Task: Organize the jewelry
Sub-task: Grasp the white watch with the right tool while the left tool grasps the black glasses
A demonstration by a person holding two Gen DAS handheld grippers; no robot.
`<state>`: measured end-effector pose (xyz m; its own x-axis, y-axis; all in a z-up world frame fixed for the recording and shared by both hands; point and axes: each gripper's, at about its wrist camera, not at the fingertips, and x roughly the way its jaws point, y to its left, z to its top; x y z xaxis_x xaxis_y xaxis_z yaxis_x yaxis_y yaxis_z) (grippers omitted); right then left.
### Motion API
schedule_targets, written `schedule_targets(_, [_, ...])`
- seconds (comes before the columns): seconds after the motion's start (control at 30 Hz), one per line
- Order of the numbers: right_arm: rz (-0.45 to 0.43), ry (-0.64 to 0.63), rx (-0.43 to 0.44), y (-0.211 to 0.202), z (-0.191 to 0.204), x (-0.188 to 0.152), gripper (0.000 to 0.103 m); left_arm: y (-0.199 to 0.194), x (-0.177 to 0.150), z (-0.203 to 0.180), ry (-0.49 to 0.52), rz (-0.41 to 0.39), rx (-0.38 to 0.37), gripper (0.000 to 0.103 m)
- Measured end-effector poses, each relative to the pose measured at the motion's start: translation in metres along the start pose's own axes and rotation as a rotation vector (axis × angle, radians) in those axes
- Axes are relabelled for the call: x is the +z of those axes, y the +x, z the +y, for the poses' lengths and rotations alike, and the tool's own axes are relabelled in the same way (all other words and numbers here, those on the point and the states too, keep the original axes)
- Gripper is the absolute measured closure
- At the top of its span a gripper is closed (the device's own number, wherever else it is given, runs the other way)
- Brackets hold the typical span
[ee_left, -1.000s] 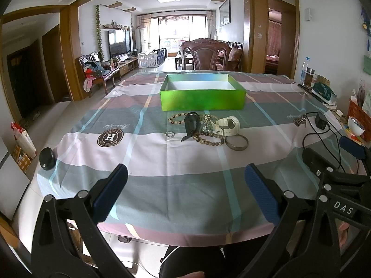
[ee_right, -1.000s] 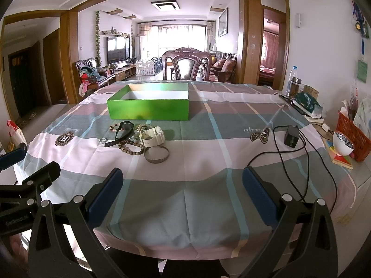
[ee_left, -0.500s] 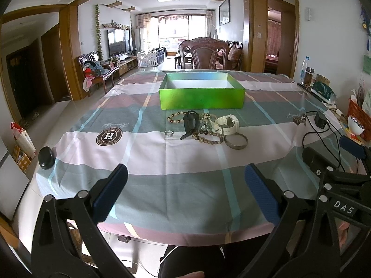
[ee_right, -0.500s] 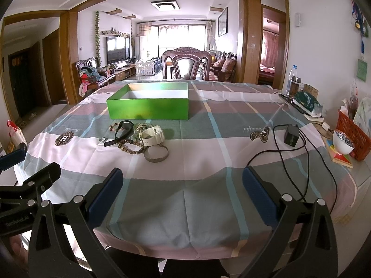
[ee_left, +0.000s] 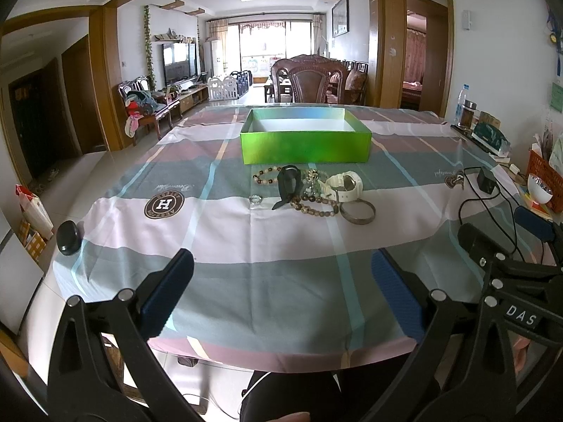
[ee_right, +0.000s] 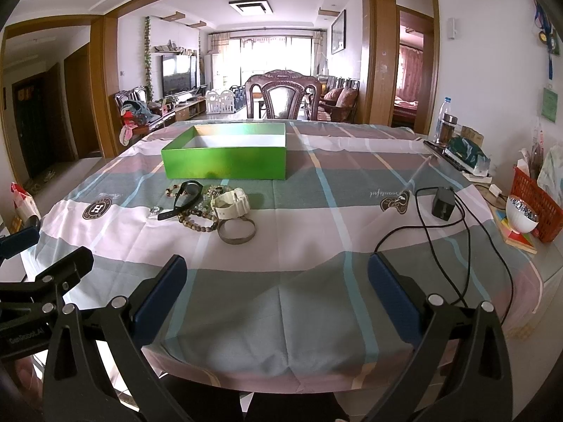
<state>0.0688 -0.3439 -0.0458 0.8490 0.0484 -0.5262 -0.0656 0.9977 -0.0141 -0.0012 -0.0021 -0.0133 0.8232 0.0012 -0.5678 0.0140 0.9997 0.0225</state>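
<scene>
A shiny green box [ee_left: 305,138] [ee_right: 225,156] with a white inside stands open on the checked tablecloth. Just in front of it lies a small heap of jewelry: a white watch [ee_left: 343,183] [ee_right: 230,203], a black watch [ee_left: 288,184] [ee_right: 187,195], brown bead bracelets [ee_left: 316,207] [ee_right: 197,219], a metal bangle [ee_left: 357,211] [ee_right: 236,231] and a small ring [ee_left: 255,199]. My left gripper [ee_left: 281,290] and right gripper [ee_right: 278,290] hover open over the near table edge, well short of the heap, with nothing between their fingers.
A black charger [ee_right: 442,203] with trailing cable [ee_right: 468,246] lies at the right. A white bowl [ee_right: 520,214] and a red basket [ee_right: 536,204] sit at the far right edge, a dark round object [ee_left: 68,237] at the left. A wooden chair [ee_left: 309,82] stands behind the table.
Both views have shifted only slightly; the box and jewelry sit a little lower in the left wrist frame. The grippers stay open and nothing on the table has moved.
</scene>
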Motion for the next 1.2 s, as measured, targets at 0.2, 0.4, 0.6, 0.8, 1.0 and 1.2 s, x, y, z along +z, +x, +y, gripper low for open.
schedule_targets(0.2, [0.0, 0.001, -0.001, 0.002, -0.001, -0.001, 0.003, 0.001, 0.0, -0.001, 0.007, 0.002, 0.002, 0.004])
schedule_targets(0.4, [-0.058, 0.028, -0.012, 0.006, -0.012, -0.002, 0.003, 0.003, 0.001, 0.014, -0.03, -0.029, -0.026, 0.004])
schedule_targets(0.6, [-0.02, 0.081, 0.035, 0.038, -0.027, 0.003, 0.003, 0.045, 0.002, 0.037, -0.062, 0.05, -0.026, 0.004])
schedule_targets(0.8, [0.024, 0.008, -0.032, 0.07, -0.013, 0.012, 0.003, 0.075, 0.008, 0.053, -0.095, 0.054, -0.059, 0.004])
schedule_targets(1.0, [0.109, -0.05, 0.134, 0.11, 0.01, 0.03, 0.003, 0.103, 0.03, 0.048, -0.039, 0.027, -0.016, 0.004])
schedule_targets(1.2, [0.16, -0.096, 0.088, 0.147, 0.024, 0.056, 0.006, 0.145, 0.055, 0.041, 0.01, 0.094, -0.046, 0.004])
